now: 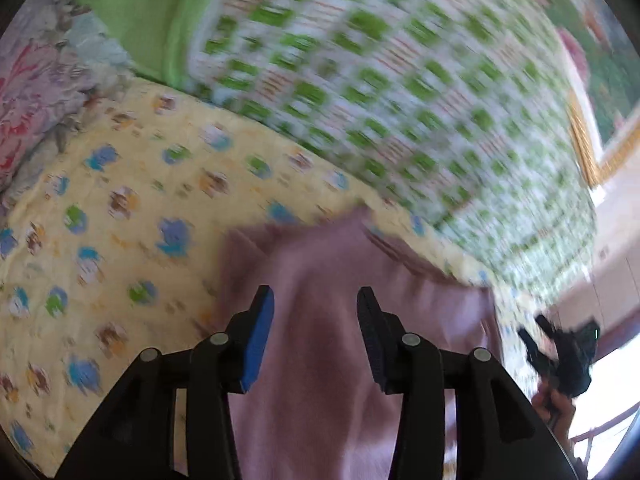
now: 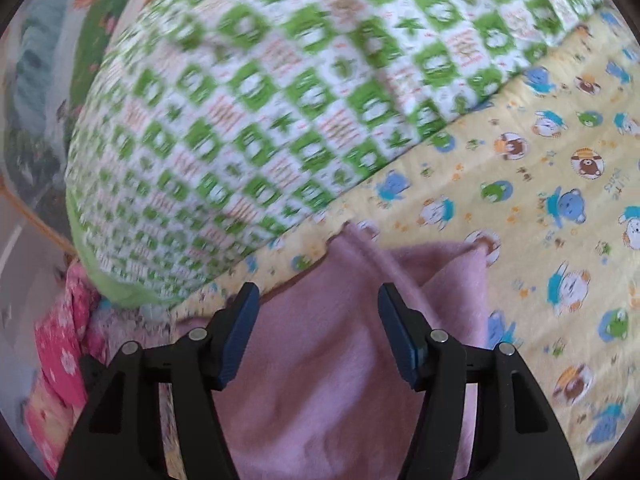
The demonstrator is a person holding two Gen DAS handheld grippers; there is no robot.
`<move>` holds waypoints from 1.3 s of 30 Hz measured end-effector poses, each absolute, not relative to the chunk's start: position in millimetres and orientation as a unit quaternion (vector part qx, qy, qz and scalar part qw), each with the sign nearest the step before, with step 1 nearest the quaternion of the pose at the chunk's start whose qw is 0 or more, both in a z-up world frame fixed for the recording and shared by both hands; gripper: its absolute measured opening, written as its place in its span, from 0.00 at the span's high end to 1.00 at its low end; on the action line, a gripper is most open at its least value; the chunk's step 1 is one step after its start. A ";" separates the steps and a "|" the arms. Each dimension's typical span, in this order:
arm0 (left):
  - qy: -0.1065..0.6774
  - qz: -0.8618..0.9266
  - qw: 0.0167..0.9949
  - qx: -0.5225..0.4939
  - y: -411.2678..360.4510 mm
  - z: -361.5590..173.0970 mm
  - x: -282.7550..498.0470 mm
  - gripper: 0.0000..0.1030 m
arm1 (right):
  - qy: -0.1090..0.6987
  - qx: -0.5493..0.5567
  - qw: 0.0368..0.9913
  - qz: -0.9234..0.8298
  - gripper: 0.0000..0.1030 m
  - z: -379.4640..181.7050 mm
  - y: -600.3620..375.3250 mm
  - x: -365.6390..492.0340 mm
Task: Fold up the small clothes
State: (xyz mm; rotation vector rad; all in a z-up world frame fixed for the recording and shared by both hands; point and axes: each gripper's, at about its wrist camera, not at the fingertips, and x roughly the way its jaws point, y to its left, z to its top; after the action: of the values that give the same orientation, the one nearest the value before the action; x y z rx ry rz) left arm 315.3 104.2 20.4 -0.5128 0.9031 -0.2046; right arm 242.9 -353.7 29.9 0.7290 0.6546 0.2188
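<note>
We see both grippers above a pink cloth (image 1: 320,320) that lies on a yellow sheet (image 1: 120,240) printed with small cartoon animals.

Left gripper (image 1: 316,336): the 2 fingers stand apart, about half spread, with blue pads (image 1: 258,344) facing inward. The cloth fills the gap behind them, but the pads do not press on it (no fabric is pinched or lifted between them). The gripper points steeply down at the cloth.

Right gripper (image 2: 318,334): its 2 fingers are also spread, slightly wider than the left pair. The pink cloth (image 2: 320,360) lies below and between them, and the pads (image 2: 236,340) are clear of it.

The cloth shows a folded ridge running away from the right gripper toward its far edge, which ends in a small peak on the yellow sheet (image 2: 540,220). In the left view, the far edge is a rough straight line with a raised corner on the right.

Beyond the cloth, a green-and-white quilt (image 2: 260,120) is heaped on the sheet, its edge near the cloth's far corner. A floral cover (image 1: 32,100) lies at the far left of the left view. There the right gripper (image 1: 560,356) appears at the right edge, held in a hand (image 1: 556,404). Both views are motion-blurred.
</note>
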 end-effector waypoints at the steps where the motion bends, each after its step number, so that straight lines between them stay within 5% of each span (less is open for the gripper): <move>1: 0.438 -0.112 0.861 -0.233 91.5 19.7 310.0 0.54 | 0.317 0.338 0.879 0.116 0.39 29.9 -341.5 239.4; 8: 0.483 -0.220 0.842 -0.092 -18.5 -9.3 277.5 0.53 | 0.398 0.150 0.866 0.262 0.39 7.1 -225.4 237.5; 14: 0.499 -0.212 0.840 -0.023 -40.8 -43.6 295.8 0.54 | 0.443 0.053 0.857 0.260 0.39 -31.1 -200.9 267.4; 26: 0.471 -0.120 0.864 -0.131 60.5 -38.6 367.8 0.76 | 0.366 0.188 0.903 0.125 0.49 -22.6 -325.5 302.3; 34: 0.464 -0.086 0.866 -0.166 89.2 -33.6 363.7 0.73 | 0.341 0.266 0.900 0.062 0.48 -15.4 -349.2 272.6; 39: 0.453 -0.070 0.873 -0.165 82.6 -14.1 328.4 0.56 | 0.345 0.265 0.899 0.048 0.48 -3.5 -347.8 241.6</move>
State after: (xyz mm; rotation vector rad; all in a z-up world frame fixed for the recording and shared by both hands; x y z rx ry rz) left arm 328.4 82.6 -14.1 -0.3451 0.9456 -0.1453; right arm 241.6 -347.8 -3.5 0.5484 0.7140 0.0999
